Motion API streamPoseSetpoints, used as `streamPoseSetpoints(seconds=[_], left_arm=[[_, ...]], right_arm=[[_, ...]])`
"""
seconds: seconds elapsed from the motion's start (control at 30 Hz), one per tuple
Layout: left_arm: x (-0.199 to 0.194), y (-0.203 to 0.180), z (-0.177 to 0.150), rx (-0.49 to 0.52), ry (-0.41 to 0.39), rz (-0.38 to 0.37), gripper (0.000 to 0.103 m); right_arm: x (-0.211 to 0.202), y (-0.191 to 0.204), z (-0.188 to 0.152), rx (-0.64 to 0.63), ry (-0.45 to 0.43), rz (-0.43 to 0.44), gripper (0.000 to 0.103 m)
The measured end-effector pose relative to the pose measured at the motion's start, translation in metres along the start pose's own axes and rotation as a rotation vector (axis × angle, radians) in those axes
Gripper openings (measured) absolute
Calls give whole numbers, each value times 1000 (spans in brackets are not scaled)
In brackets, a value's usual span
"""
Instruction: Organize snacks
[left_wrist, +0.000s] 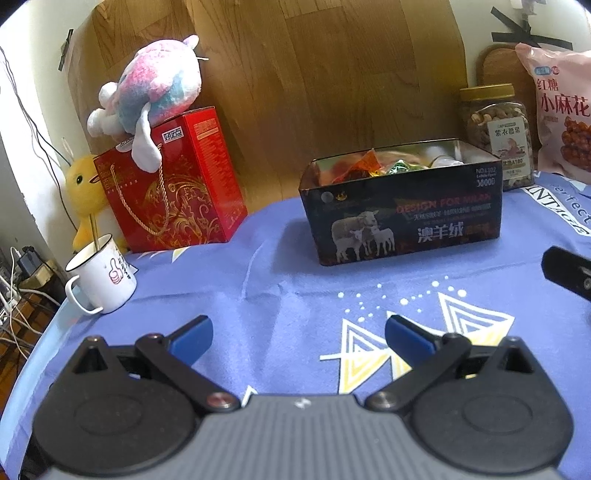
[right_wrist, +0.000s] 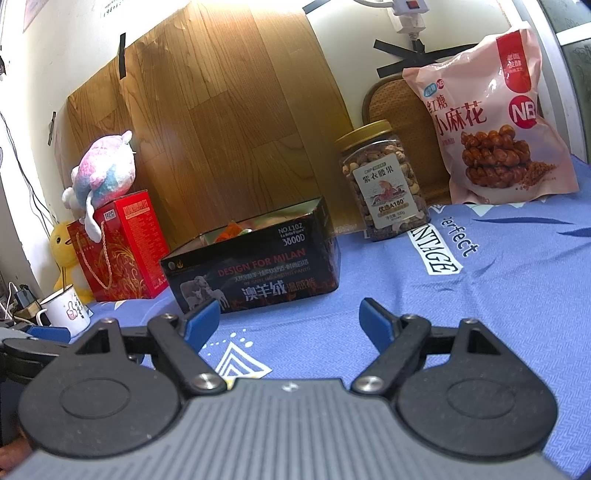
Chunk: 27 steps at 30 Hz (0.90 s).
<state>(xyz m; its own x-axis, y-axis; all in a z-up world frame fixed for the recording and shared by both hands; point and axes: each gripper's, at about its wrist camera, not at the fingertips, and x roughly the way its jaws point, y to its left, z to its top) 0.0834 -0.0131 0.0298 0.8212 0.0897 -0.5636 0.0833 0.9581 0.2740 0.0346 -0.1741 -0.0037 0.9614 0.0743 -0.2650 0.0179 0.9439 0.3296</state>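
A black tin box (left_wrist: 402, 221) with sheep pictures stands open on the blue cloth and holds several wrapped snacks (left_wrist: 369, 162); it also shows in the right wrist view (right_wrist: 255, 269). A jar of nuts (right_wrist: 384, 184) with a gold lid and a pink snack bag (right_wrist: 495, 122) stand at the back right; both show in the left wrist view, the jar (left_wrist: 498, 133) and the bag (left_wrist: 561, 107). My left gripper (left_wrist: 299, 336) is open and empty, low over the cloth in front of the box. My right gripper (right_wrist: 290, 319) is open and empty, to the right of the left one.
A red gift box (left_wrist: 173, 188) with a pink plush toy (left_wrist: 151, 96) on top stands at the left, a yellow plush duck (left_wrist: 83, 192) behind it. A white enamel mug (left_wrist: 103, 277) sits at the table's left edge. Cables hang off the left side. A wood-pattern board (right_wrist: 229, 122) leans on the wall.
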Motion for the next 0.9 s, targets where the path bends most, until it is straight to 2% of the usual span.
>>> streamPoseSetpoints(seconds=[0.9], left_arm=[[1,-2,-2,12,13,-35,103]], right_arm=[[-2,0,0,7,-14,4,85]])
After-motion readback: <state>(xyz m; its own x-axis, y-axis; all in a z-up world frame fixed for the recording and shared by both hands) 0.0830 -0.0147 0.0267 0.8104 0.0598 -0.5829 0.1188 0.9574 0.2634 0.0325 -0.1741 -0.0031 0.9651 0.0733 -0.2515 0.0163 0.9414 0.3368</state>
